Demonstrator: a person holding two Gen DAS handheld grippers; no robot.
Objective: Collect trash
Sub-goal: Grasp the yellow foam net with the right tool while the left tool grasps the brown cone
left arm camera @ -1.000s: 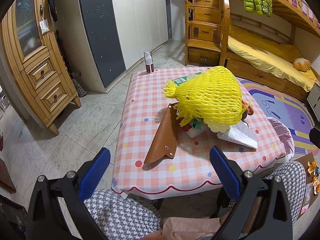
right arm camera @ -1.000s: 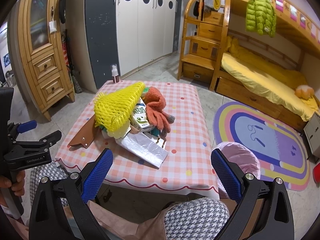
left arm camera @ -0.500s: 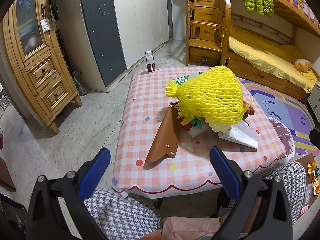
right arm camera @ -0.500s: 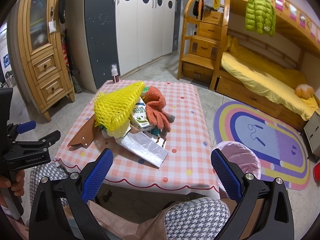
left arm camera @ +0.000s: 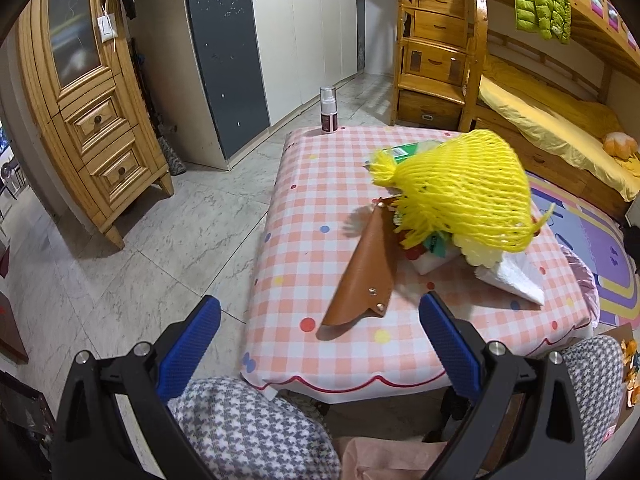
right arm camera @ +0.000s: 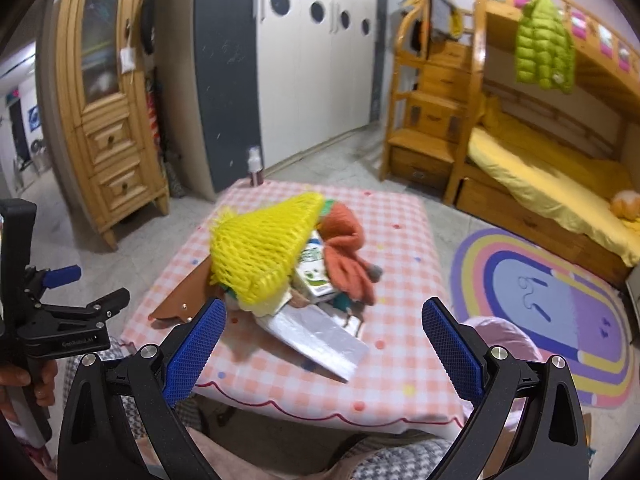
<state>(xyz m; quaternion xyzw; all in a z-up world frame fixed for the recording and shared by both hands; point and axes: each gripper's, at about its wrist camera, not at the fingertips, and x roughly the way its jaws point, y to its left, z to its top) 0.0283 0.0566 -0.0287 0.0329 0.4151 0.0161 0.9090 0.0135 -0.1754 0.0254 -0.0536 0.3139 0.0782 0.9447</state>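
Observation:
A pile of trash lies on the pink checked table [left arm camera: 320, 184]: a yellow foam net [left arm camera: 460, 188] on top, a brown leather sheath [left arm camera: 362, 276], a white foil bag [left arm camera: 516, 280], a green-and-white carton [right arm camera: 314, 266] and an orange glove [right arm camera: 344, 248]. The net also shows in the right wrist view [right arm camera: 260, 248], as does the foil bag [right arm camera: 320, 336]. My left gripper [left arm camera: 320, 344] is open and empty near the table's front edge. My right gripper [right arm camera: 320, 344] is open and empty, just in front of the pile.
A small spray bottle [left arm camera: 328, 110] stands at the table's far corner. A pink bag-lined bin [right arm camera: 500, 336] sits at the table's right side. A wooden cabinet [left arm camera: 80, 100] stands left, wardrobes behind, a bunk bed [right arm camera: 540, 160] and rainbow rug [right arm camera: 540, 288] right. My knees are below.
Both grippers have moved forward toward the table, so the pile looks nearer. The right view has tilted up slightly. Both stay open and empty.

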